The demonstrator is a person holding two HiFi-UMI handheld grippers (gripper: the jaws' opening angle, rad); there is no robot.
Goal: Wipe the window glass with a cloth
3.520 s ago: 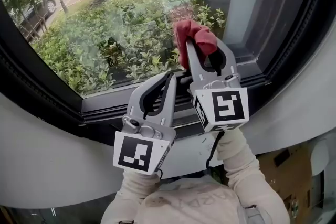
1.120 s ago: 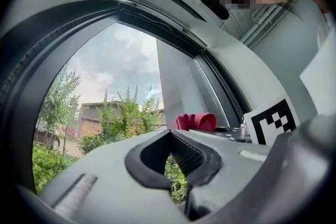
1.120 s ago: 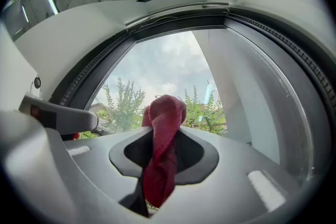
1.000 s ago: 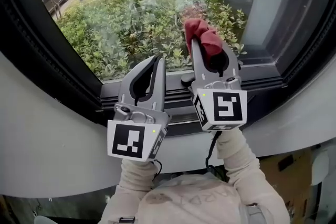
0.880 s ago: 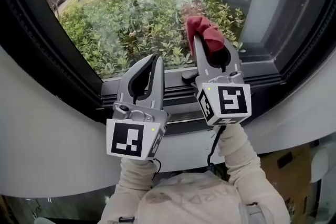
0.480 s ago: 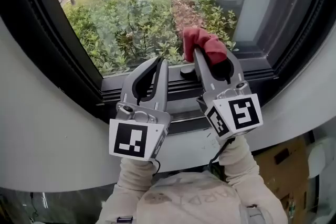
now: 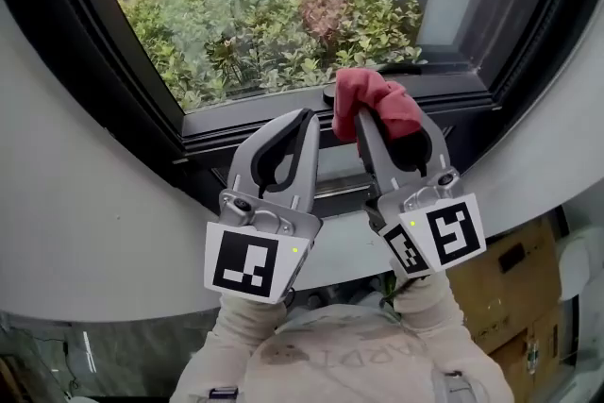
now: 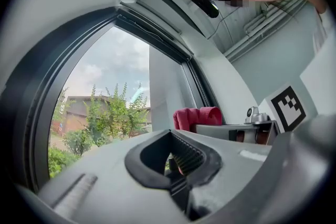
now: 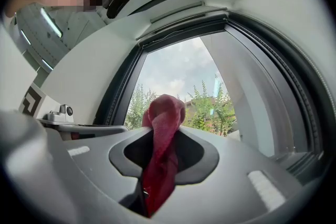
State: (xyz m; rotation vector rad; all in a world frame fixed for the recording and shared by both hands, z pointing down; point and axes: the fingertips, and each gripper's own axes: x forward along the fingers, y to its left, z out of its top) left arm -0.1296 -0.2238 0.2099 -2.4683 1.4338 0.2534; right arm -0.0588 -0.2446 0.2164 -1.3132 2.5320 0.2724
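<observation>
The window glass (image 7: 274, 5) fills the upper head view, with green shrubs outside. A red cloth (image 7: 373, 101) is bunched in my right gripper (image 7: 363, 113), whose jaws are shut on it; the cloth now hangs in front of the dark lower frame, off the glass. In the right gripper view the red cloth (image 9: 163, 149) runs down between the jaws, and the glass (image 9: 184, 81) lies ahead. My left gripper (image 7: 307, 120) sits beside it on the left, jaws shut with nothing between them. The left gripper view shows the cloth (image 8: 197, 117) to the right of the pane (image 8: 105, 113).
A dark window frame (image 7: 123, 99) curves around the glass, with a dark sill (image 7: 283, 132) below it and a white wall (image 7: 85, 231) underneath. A small dark knob (image 7: 329, 93) sits on the sill. Cardboard boxes (image 7: 505, 297) stand at lower right.
Both grippers have drawn back and down from the pane. The red cloth has come off the glass and now sits below the sill line. The left gripper stays shut and empty.
</observation>
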